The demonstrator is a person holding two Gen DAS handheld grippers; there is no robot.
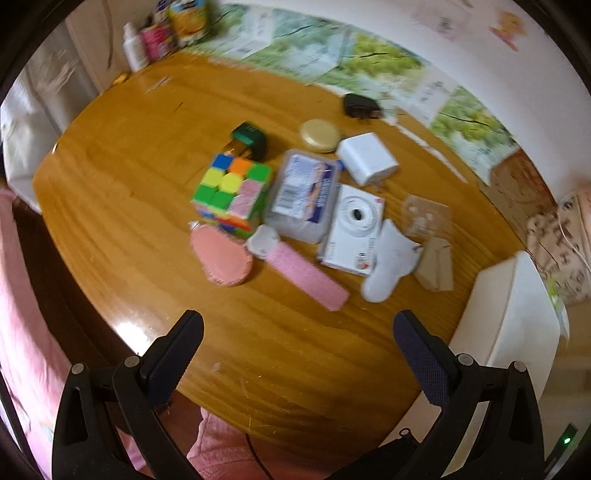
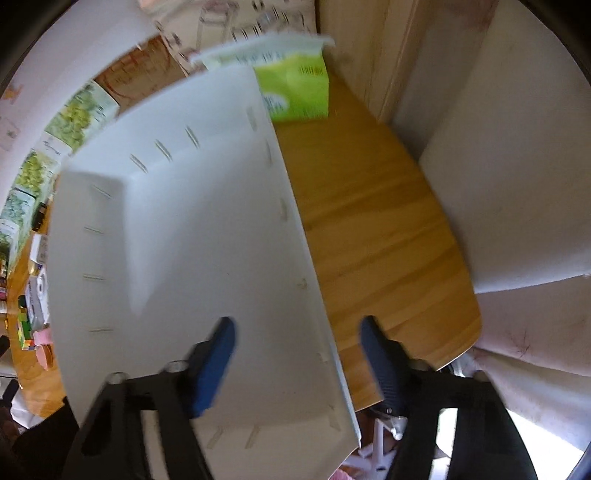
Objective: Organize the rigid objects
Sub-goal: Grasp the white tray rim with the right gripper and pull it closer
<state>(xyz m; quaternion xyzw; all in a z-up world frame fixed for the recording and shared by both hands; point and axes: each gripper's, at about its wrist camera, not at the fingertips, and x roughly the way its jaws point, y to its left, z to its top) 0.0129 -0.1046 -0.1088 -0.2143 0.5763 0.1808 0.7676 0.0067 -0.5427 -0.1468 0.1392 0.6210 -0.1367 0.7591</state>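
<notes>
A pile of small things lies mid-table in the left wrist view: a colourful puzzle cube [image 1: 231,194], a pink brush [image 1: 221,258], a pink strip [image 1: 306,278], a clear plastic box [image 1: 304,194], a white camera box [image 1: 352,230], a white charger [image 1: 367,158] and a gold lid [image 1: 319,135]. My left gripper [image 1: 298,321] hangs open above the near table, short of the pile, holding nothing. A white bin [image 1: 509,314] stands at the right. In the right wrist view that bin [image 2: 184,258] looks empty, and my right gripper [image 2: 297,325] is open astride its right wall, pads clear of it.
A dark green object [image 1: 251,138] and a black adapter [image 1: 360,105] lie behind the pile, a tan cardboard piece [image 1: 437,264] to its right. Bottles and cartons [image 1: 166,33] stand at the far left corner. A green carton [image 2: 299,92] stands behind the bin. Bare wooden table [image 2: 369,221] lies right of it.
</notes>
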